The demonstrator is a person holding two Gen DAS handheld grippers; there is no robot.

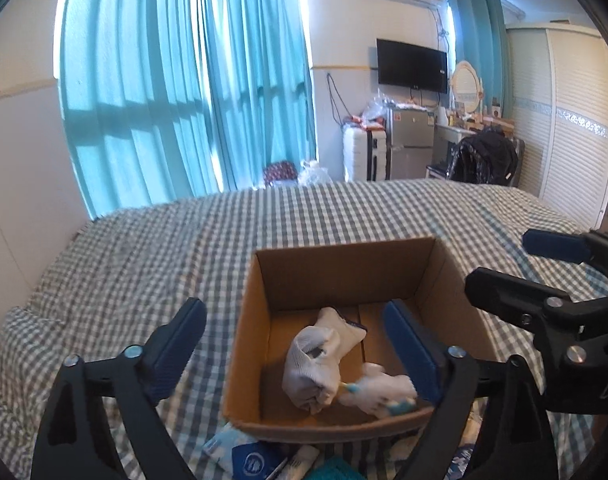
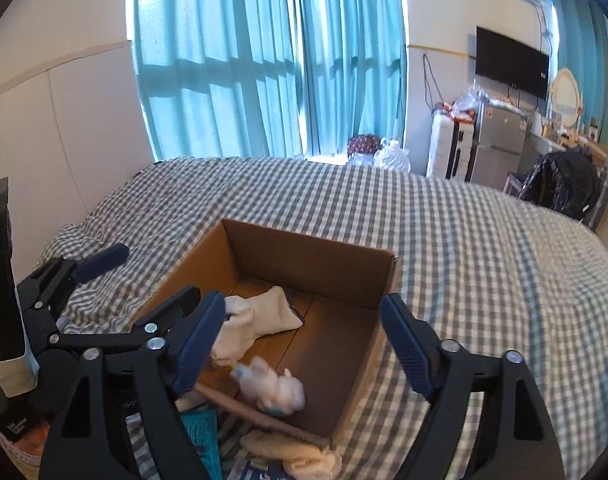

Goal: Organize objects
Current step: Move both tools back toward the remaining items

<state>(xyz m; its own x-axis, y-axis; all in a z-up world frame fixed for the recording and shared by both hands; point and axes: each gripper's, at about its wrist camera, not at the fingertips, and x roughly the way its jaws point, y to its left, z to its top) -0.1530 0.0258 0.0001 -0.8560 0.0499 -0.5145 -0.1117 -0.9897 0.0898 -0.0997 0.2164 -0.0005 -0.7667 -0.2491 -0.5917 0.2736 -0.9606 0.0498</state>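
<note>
An open cardboard box sits on the checked bed. Inside lie a rolled white sock and a white sock with light blue marks. My left gripper is open and empty, its fingers spread over the box's near left part. My right gripper is open and empty above the box. It also shows at the right of the left wrist view. The left gripper shows at the left of the right wrist view.
Several items lie on the bed in front of the box: a blue and white packet, a teal packet, a cream cloth. The checked bed stretches beyond. Curtains, fridge, chair and wardrobe stand far behind.
</note>
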